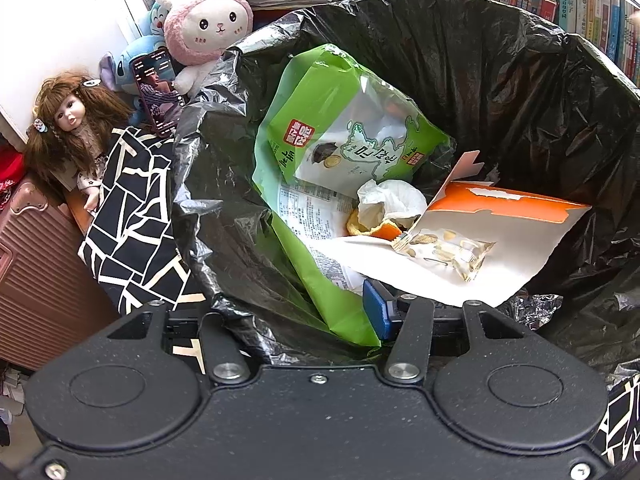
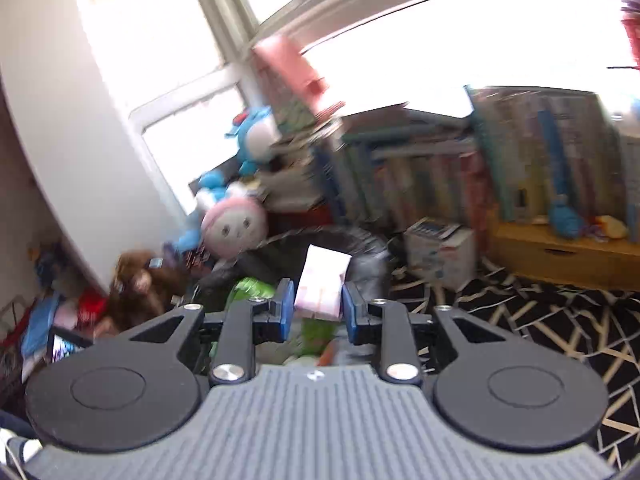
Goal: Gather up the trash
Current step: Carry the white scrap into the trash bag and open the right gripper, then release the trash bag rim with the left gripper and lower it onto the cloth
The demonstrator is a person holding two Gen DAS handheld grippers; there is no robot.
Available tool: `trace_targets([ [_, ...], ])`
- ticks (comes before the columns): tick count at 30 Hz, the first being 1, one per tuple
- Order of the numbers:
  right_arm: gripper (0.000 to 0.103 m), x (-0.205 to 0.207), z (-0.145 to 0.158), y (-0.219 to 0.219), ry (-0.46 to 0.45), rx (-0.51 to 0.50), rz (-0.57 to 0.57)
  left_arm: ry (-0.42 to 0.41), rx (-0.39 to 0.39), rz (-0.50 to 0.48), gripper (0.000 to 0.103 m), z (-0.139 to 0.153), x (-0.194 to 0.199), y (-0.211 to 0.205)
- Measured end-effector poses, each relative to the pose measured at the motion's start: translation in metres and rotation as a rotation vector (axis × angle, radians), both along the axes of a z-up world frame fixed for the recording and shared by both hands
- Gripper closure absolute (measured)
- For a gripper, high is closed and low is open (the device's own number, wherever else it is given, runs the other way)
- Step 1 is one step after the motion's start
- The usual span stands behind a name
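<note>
Left wrist view looks into the black trash bag [image 1: 500, 92], left gripper [image 1: 320, 316] pinching its rim – right wrist view alone shows right gripper [image 2: 319, 306] clamping a blurry pink-white packet [image 2: 322, 284].

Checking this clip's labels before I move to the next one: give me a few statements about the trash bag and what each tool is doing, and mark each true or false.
1. The right tool has a pink and white packet between its pads. True.
2. The black trash bag is empty. False: it already holds a green snack bag, a crumpled tissue and an orange and white carton.
3. The left tool is at the bag's near rim. True.
4. A small clear wrapper lies on the carton. True.
5. The plush rabbit lies inside the bag. False: it sits outside, beyond the rim.
</note>
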State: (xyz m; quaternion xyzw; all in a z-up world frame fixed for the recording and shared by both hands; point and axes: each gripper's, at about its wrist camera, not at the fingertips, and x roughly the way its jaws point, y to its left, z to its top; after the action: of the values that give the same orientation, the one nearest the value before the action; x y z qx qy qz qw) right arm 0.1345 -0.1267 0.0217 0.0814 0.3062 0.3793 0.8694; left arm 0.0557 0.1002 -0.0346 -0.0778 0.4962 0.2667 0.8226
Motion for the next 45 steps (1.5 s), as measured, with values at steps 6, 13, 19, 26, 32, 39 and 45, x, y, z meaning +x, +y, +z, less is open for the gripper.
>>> trace_targets([
  [6,0.040,-0.018,-0.007,0.036,0.029,-0.074,0.032,0.004,-0.024,-0.042,0.046,0.003,-0.001,0.003],
  [13,0.022,-0.036,0.011,0.016,-0.027,-0.100,-0.043,-0.025,-0.024,-0.067,0.041,0.017,-0.014,0.003],
  [19,0.012,-0.048,0.016,-0.012,-0.022,-0.113,-0.109,-0.065,-0.006,-0.046,0.038,0.042,-0.039,0.000],
  [26,0.000,-0.072,0.012,-0.038,0.003,-0.135,-0.168,-0.143,0.001,-0.105,0.029,0.074,-0.068,-0.015],
  [32,0.000,-0.103,0.016,-0.059,0.029,-0.168,-0.329,-0.155,-0.048,-0.228,0.028,0.083,-0.076,-0.025],
  [39,0.000,-0.141,0.005,-0.075,0.039,-0.152,-0.469,-0.135,-0.105,-0.349,0.028,0.075,-0.084,-0.042],
  [45,0.000,-0.158,-0.010,-0.078,0.089,-0.192,-0.525,-0.123,-0.118,-0.397,0.028,0.071,-0.085,-0.048],
])
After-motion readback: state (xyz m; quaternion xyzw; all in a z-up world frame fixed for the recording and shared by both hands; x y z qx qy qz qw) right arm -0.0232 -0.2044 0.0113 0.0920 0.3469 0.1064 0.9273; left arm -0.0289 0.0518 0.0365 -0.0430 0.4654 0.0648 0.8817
